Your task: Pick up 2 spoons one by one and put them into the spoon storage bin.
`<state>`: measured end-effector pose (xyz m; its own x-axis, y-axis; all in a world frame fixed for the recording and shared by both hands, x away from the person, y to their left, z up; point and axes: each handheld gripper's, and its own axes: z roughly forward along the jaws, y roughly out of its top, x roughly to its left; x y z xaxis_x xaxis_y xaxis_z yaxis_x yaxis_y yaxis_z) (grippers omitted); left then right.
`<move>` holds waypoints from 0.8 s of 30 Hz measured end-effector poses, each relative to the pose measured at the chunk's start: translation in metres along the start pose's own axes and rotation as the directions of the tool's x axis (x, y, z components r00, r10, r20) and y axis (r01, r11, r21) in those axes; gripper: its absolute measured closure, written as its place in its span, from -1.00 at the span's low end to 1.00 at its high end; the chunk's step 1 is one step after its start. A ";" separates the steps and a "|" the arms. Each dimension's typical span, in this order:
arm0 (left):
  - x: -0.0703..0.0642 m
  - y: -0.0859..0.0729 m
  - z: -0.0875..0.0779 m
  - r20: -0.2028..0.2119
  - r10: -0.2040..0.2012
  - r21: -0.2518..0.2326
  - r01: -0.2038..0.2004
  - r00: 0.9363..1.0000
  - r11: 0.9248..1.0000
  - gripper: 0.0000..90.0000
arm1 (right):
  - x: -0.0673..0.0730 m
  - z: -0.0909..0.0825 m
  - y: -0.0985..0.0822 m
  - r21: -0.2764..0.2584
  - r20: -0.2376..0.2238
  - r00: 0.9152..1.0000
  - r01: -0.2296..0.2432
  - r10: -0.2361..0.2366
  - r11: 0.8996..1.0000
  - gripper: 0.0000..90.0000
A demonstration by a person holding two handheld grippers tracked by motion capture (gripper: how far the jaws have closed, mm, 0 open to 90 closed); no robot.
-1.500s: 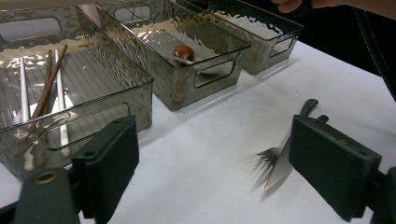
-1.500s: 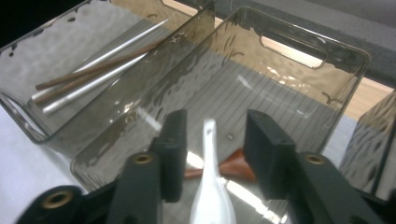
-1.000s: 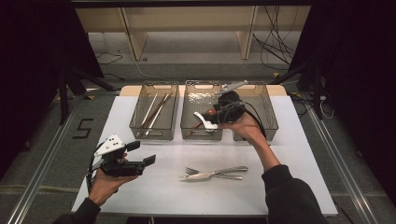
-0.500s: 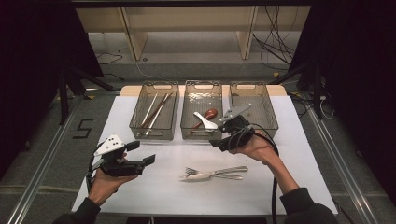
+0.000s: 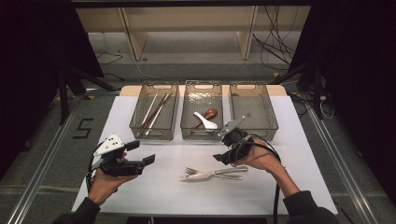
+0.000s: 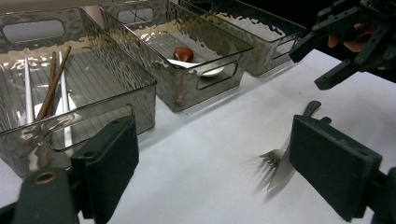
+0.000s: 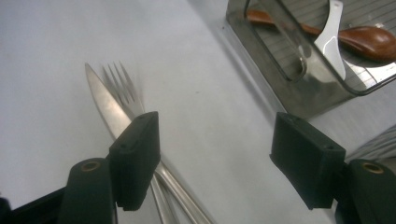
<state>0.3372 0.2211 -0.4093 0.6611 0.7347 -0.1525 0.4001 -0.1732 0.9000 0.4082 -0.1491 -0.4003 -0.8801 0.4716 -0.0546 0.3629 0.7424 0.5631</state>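
High view: fork point(image 5: 205, 173) and knife point(image 5: 223, 174) lengthwise across table, tips leftward; right gripper point(image 5: 224, 148) fingers wide, empty.

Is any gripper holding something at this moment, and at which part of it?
Nothing is held. The right gripper has just been opening and hangs open above the knife and fork. The left gripper is open and holds nothing.

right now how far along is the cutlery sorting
Done: chopsticks lie in the left bin and two spoons in the middle bin. In hand: the right gripper, its jaws just opening with nothing between them, hangs above the fork and knife on the table. Left: both to be binned, probably into the right bin. The left gripper waits open.
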 end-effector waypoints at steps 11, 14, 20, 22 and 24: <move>-0.002 0.002 0.003 0.004 0.001 0.004 -0.001 1.000 1.000 -0.65 | 0.003 0.012 -0.007 0.054 -0.022 0.999 0.038 -0.037 0.998 -0.26; -0.001 0.001 0.003 0.003 -0.001 0.004 0.001 1.000 1.000 -0.65 | 0.003 0.014 -0.008 0.070 -0.016 0.999 0.045 -0.044 0.997 -0.26; 0.000 0.000 0.002 0.000 -0.003 0.005 0.003 1.000 1.000 -0.65 | 0.003 0.018 -0.009 0.103 -0.022 0.999 0.050 -0.048 0.993 -0.27; 0.000 0.000 0.002 -0.001 -0.003 0.005 0.003 1.000 1.000 -0.65 | 0.004 0.020 -0.009 0.118 -0.021 0.998 0.057 -0.055 0.991 -0.29; 0.000 0.001 0.002 -0.001 -0.004 0.005 0.004 1.000 1.000 -0.65 | 0.005 0.022 -0.009 0.130 -0.025 0.998 0.063 -0.060 0.990 -0.31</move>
<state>0.3392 0.2199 -0.4095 0.6592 0.7357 -0.1557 0.4059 -0.1737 0.8973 0.4070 -0.1432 -0.4236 -0.9079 0.4136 -0.0676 0.3432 0.8263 0.4467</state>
